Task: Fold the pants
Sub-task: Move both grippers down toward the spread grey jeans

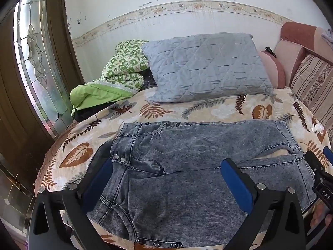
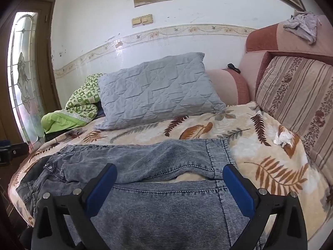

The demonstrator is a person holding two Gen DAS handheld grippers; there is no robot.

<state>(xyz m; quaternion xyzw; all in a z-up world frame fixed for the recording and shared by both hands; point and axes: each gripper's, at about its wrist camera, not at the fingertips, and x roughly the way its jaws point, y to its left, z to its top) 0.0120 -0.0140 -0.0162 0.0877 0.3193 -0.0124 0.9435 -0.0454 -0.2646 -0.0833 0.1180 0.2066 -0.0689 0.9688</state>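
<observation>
Grey-blue acid-washed jeans (image 1: 187,166) lie flat across the near part of the bed, waist with metal snaps to the left, the two legs running right with a narrow gap between them. My left gripper (image 1: 166,166) hovers over the waist and crotch area, jaws wide apart, nothing between the blue pads. In the right wrist view the jeans (image 2: 166,208) fill the foreground. My right gripper (image 2: 169,175) hangs above the leg ends, open and empty. The right gripper's finger (image 1: 318,166) also shows at the left view's right edge.
A leaf-patterned blanket (image 2: 260,145) covers the bed. A grey quilted pillow (image 1: 208,68) and a green bundled quilt (image 1: 116,77) lie at the back by the wall. A striped cushion (image 2: 295,95) and padded headboard stand at right; a crumpled tissue (image 2: 282,138) lies near them. A glazed door (image 1: 35,62) is at left.
</observation>
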